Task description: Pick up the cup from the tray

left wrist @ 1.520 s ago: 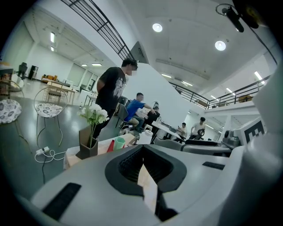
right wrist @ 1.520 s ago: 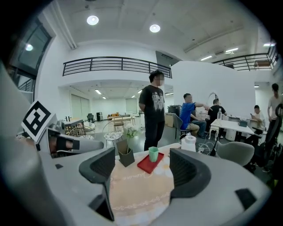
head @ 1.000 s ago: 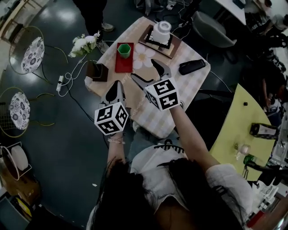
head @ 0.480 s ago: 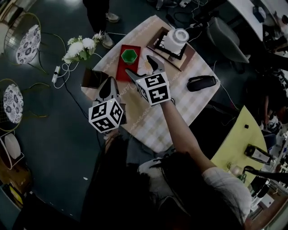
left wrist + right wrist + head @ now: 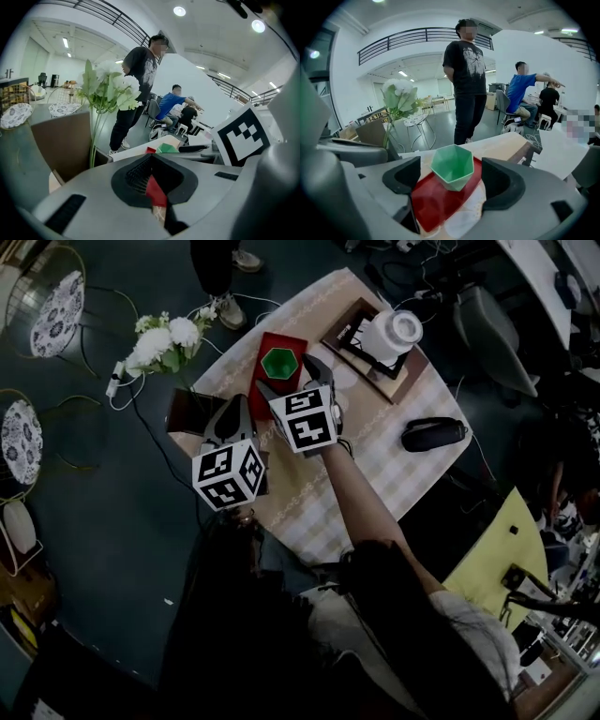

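A green hexagonal cup (image 5: 278, 361) stands on a red tray (image 5: 292, 345) at the far side of the checked table. My right gripper (image 5: 292, 381) is open just short of the tray. In the right gripper view the cup (image 5: 452, 166) sits on the tray (image 5: 436, 201) between and just ahead of the two pads of the right gripper (image 5: 452, 179), untouched. My left gripper (image 5: 232, 418) hovers shut and empty over the table's left part. In the left gripper view the left gripper (image 5: 152, 180) shows only a sliver of red between its jaws, and the cup (image 5: 168, 148) lies beyond.
White flowers (image 5: 169, 338) and a brown box (image 5: 192, 409) stand at the table's left edge. A white jar (image 5: 392, 334) sits on a wooden stand at the far right, a black case (image 5: 433, 434) on the right. A person (image 5: 468, 75) stands past the table.
My right gripper has moved forward and left, up to the red tray, so the cup now sits between its open jaws. The left gripper stayed shut and shifted little.
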The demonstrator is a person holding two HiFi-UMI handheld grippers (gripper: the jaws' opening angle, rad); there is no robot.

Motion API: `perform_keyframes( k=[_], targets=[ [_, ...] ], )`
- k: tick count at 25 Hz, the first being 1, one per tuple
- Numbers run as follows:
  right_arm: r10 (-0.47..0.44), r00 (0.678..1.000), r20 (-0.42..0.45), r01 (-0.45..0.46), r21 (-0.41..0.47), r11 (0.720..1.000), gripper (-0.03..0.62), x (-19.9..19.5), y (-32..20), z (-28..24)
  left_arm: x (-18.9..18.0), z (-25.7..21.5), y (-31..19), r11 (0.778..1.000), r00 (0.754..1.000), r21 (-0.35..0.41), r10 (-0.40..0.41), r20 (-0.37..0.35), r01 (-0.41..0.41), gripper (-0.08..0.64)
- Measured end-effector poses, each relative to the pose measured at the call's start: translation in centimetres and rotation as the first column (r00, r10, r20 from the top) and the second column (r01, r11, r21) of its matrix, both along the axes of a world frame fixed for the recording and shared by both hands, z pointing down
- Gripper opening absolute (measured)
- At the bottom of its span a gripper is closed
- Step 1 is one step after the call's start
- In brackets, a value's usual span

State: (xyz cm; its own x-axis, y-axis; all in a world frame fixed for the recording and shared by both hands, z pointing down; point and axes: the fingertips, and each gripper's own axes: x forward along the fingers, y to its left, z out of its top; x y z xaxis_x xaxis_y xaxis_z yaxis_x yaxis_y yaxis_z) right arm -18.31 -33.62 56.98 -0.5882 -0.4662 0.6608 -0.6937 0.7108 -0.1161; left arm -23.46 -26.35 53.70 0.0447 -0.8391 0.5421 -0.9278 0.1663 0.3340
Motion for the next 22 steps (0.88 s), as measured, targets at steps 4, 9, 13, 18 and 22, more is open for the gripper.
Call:
perform_keyframes(
  k=[4, 9, 13, 18, 22],
  targets=[
    [0.007, 1.0, 0.009, -0.007, -0.038, 0.999, 0.39, -0.9, -0.7, 1.3, -0.3, 0.6, -0.6, 1.0, 1.0, -0.006, -0.014, -0.012, 0.014, 0.009],
    [-0.016, 0.999, -0.049, 0.015, -0.036, 0.999, 0.39, -1.1, -1.4, 2.3, -0.9, 1.4, -0.8, 0.999, 0.999, -0.018, -0.036, -0.018, 0.036, 0.009],
    [-0.045, 0.994, -0.101, 0.038, -0.068, 0.997, 0.387, -1.3, -1.5, 3.1, -0.8, 1.8, -1.1, 0.999, 1.0, -0.032, -0.016, 0.015, 0.017, 0.009],
    [-0.076, 0.991, -0.107, 0.069, -0.068, 0.995, 0.336, -1.3, -1.1, 2.7, -0.1, 1.8, -1.2, 0.999, 1.0, -0.037, -0.002, 0.008, 0.002, 0.009],
    [-0.076, 0.993, -0.089, 0.071, -0.053, 0.996, 0.334, -0.6, -0.6, 1.3, 0.3, 1.5, -1.1, 1.0, 1.0, -0.028, 0.012, 0.002, -0.011, 0.009]
  ],
)
